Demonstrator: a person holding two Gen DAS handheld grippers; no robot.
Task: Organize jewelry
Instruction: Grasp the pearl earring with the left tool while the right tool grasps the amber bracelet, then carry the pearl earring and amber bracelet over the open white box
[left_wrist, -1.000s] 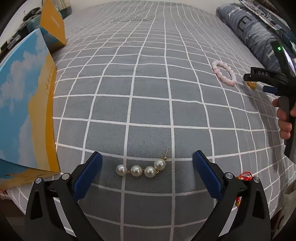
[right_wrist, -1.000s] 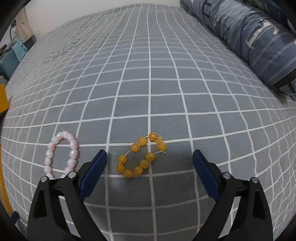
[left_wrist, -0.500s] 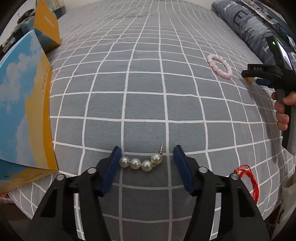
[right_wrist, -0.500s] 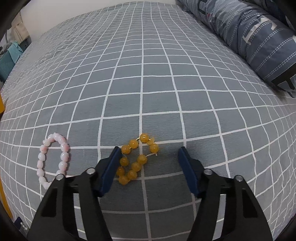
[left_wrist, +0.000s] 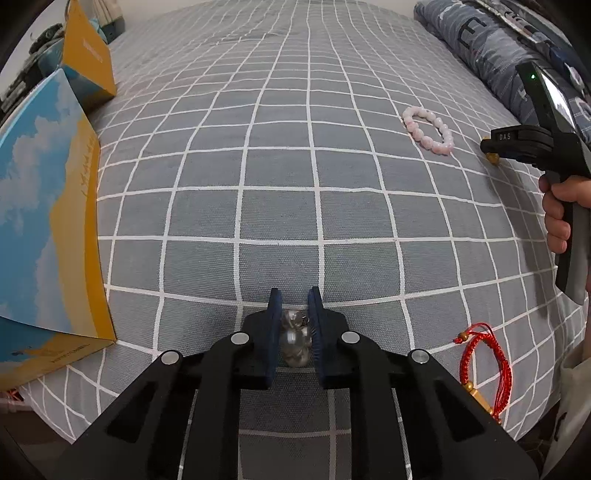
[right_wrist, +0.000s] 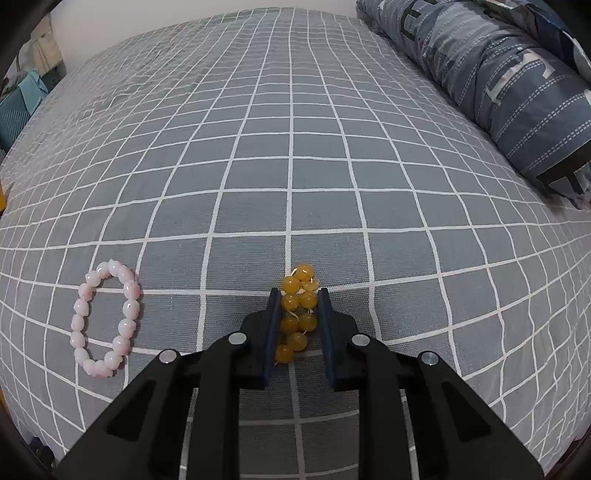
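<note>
Left gripper (left_wrist: 295, 301) jaws clamped on pearl earring (left_wrist: 294, 338), low on checked bedspread (left_wrist: 280, 206). Right gripper (right_wrist: 298, 301) pinches yellow bead bracelet (right_wrist: 297, 314) together; pink bracelet (right_wrist: 107, 317) lies near, left.

A home bedroom: a bed in a grey checked sheet (right_wrist: 295, 166) (rolled blue quilt (right_wrist: 498, 74) alongside).

Both wrist cameras sat low and close over the bed (left_wrist: 280, 192), facing forward along their jaws, sharing the pink bracelet (left_wrist: 428, 129) (right_wrist: 107, 317).
</note>
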